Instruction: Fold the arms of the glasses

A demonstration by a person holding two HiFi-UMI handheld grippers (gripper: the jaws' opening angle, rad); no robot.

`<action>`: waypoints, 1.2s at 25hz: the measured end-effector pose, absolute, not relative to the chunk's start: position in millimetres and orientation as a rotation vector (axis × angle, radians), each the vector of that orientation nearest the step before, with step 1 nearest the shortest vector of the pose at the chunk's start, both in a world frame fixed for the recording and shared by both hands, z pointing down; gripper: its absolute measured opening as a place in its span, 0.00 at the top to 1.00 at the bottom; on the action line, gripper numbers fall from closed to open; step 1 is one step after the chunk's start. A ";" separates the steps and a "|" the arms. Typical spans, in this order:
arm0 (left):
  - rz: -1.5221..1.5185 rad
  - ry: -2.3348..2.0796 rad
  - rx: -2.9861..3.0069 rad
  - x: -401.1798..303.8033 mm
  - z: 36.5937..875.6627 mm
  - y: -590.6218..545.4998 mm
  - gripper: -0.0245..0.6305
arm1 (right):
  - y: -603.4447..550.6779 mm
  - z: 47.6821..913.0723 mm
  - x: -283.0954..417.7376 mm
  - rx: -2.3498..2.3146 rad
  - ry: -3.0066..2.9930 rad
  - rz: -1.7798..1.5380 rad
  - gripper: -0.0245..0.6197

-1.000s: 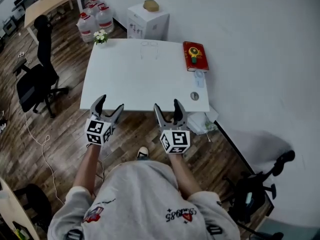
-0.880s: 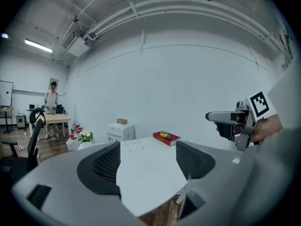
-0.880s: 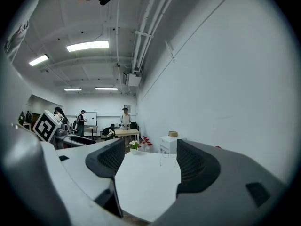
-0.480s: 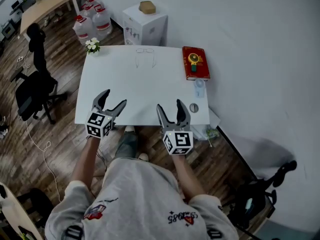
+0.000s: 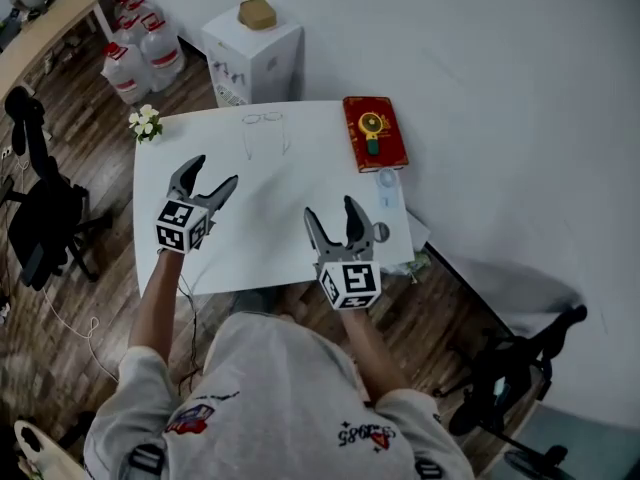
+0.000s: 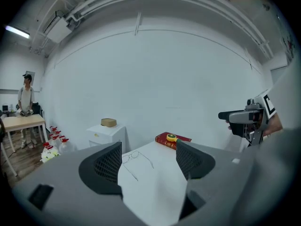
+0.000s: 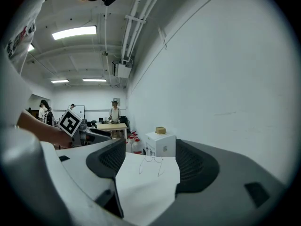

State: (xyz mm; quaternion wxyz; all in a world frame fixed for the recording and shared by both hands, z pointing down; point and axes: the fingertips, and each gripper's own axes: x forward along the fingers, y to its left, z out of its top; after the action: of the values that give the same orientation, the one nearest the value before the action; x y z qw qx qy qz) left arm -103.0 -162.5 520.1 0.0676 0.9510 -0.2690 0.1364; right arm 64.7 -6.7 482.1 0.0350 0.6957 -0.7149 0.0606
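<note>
Thin wire-framed glasses (image 5: 264, 128), arms unfolded, on white rectangular table (image 5: 250, 258).
Lay upper centre of frame; left gripper (image 5: 215, 171) and right gripper (image 5: 330, 208) hovered below, claws apart, empty.

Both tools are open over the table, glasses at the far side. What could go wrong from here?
The glasses are thin wire with arms spread; the left tool or right tool could bend an arm or miss it. They lie near the far edge of the table, so a nudge might push them off. The flowers stand near the left tool and could tip.
</note>
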 end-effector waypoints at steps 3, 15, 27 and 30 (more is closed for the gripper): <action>0.432 -0.736 2.870 -84.4 531.7 -201.1 0.42 | -39.9 492.6 71.1 2.141 -2.171 0.200 0.47; 0.551 -0.330 2.861 -21.0 597.7 -333.4 0.42 | -157.6 554.0 73.3 2.097 -2.098 0.373 0.48; 0.660 0.036 2.755 32.4 672.0 -414.8 0.45 | -222.3 611.4 79.1 2.070 -2.014 0.502 0.48; 0.729 0.097 2.721 45.8 694.7 -424.5 0.48 | -228.8 623.5 80.7 2.063 -1.978 0.565 0.49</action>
State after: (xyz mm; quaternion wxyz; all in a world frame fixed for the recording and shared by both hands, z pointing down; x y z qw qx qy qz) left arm 45.8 -424.5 694.7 0.1610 0.9527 0.0339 0.2554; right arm 80.7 -228.8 623.5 0.1140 0.7036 -0.6745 0.1925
